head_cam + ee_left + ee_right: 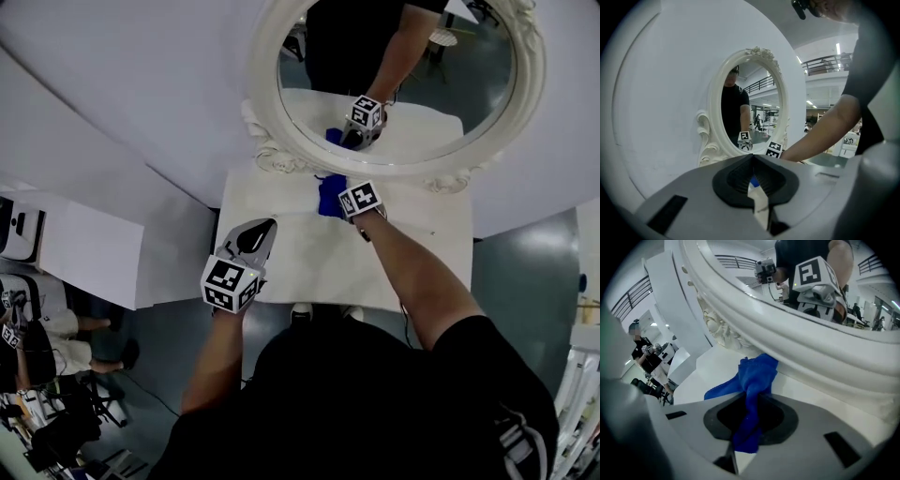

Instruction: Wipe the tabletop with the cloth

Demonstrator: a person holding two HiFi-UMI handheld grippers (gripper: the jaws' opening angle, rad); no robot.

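The left tool (pixel 251 242) hovers over the near left corner of the white counter (pixel 309 272), jaws together on nothing. It is best held clear of the wiping path. Farther in, the right tool (pixel 347 199) pinches the blue cloth (pixel 328 197), which trails onto the counter up against the foot of the ornate oval mirror (pixel 267 141). To wipe well, I judge the cloth should be pressed flat and drawn toward the near edge in overlapping strokes, without knocking the frame. Beyond are a white wall panel (pixel 122 94), grey floor (pixel 525 272) and bystanders (pixel 37 323).
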